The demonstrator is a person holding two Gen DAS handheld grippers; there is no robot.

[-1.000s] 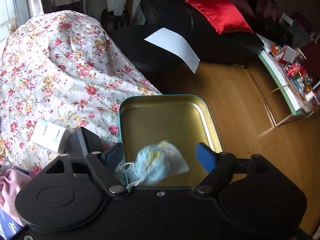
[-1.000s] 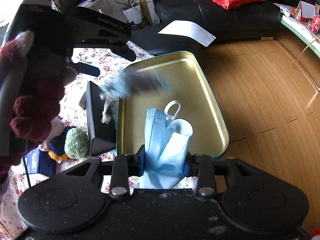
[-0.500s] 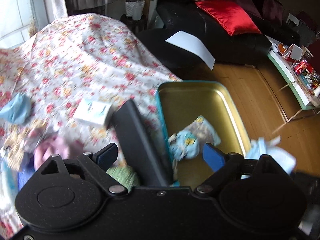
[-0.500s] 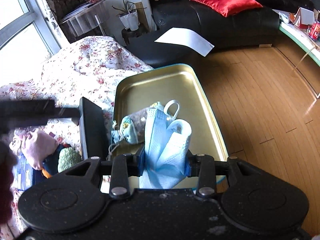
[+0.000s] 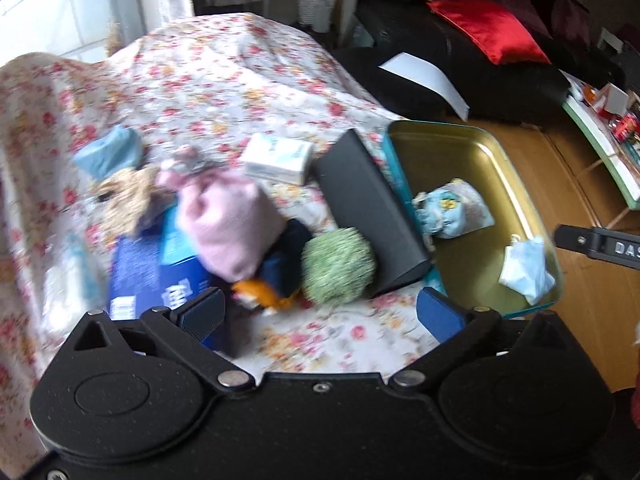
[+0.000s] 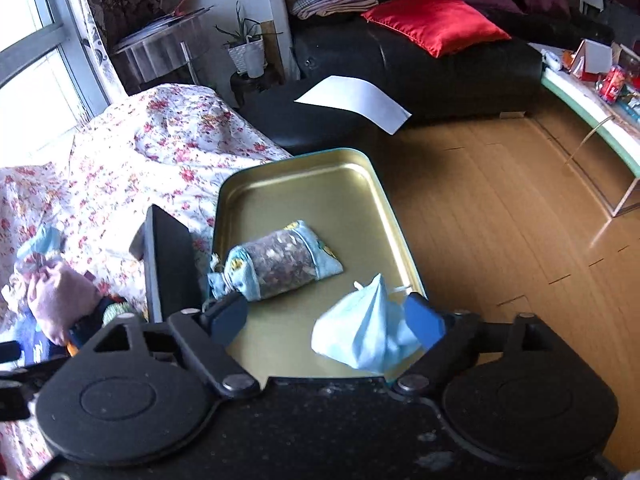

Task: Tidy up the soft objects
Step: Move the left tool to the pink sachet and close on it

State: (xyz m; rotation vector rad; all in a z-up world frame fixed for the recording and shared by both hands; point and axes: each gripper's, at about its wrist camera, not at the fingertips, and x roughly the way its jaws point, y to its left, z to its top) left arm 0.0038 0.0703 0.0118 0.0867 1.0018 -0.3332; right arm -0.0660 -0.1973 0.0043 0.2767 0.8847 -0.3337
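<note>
Left hand-held gripper (image 5: 320, 312): jaws spread wide, nothing between them; it hangs over the floral bedspread (image 5: 224, 80).
Right hand-held gripper (image 6: 326, 318): jaws spread apart over the near end of the tin; the face mask lies against the inner face of its right finger, not clamped.
Pink pouch (image 5: 228, 228): soft, gathered at the neck, lying on a blue box (image 5: 148, 276) on the bedspread.
Green pompom (image 5: 338, 266): fuzzy ball, touching the black case.
Black case (image 5: 372, 216): long, dark, lying alongside the tin's left wall.
Tin tray (image 6: 316, 196): gold inside, teal rim, on the bed edge beside the wood floor (image 6: 500, 208).
Sachet (image 6: 276, 266): light-blue cloth with a clear window showing dried bits, tied at one end, lying mid-tin.
Face mask (image 6: 366, 330): pale blue, crumpled to a peak, at the tin's near right corner.
</note>
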